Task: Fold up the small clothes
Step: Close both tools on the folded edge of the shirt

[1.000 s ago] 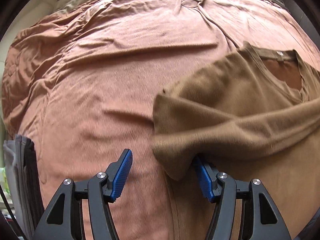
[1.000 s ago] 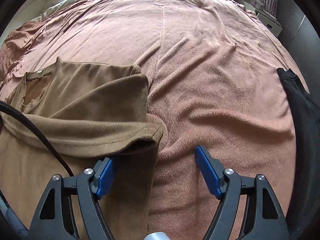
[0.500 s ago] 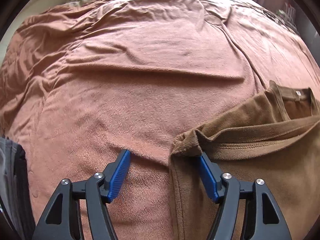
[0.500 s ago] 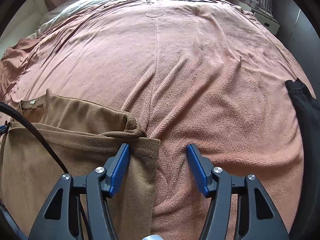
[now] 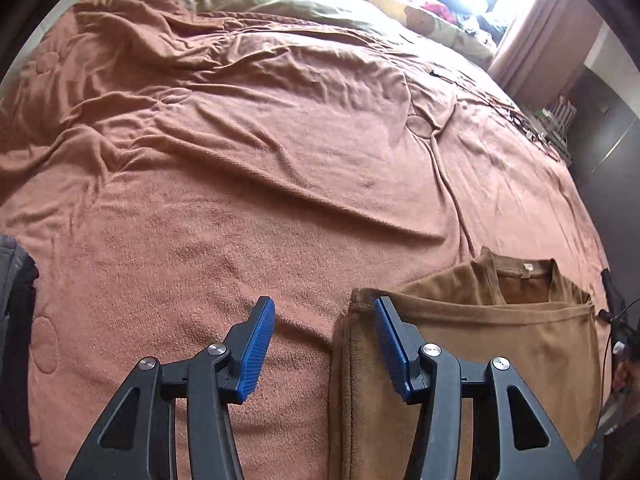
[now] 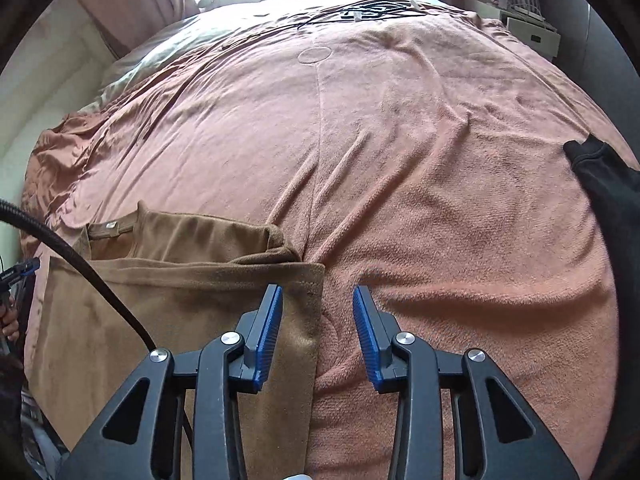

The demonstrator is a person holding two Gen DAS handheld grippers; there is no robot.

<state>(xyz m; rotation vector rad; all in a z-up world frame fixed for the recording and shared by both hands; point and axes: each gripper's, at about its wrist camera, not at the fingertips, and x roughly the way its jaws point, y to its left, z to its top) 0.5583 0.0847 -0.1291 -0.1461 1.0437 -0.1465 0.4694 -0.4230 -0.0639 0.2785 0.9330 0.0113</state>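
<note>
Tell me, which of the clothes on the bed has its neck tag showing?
The brown shirt, folded by the grippers. Its tag shows at the collar. The black garment at the right edge shows none.

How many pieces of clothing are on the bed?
3 visible: a brown t-shirt folded near the grippers, a black garment at the right edge, a grey garment at the left edge. Others may lie out of view.

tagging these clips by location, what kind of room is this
Most likely a bedroom at home. The work surface is a bed spread with a rumpled terracotta blanket; printed pillows lie at its head under a bright window with pink curtains. A brown t-shirt lies folded on the blanket.
</note>
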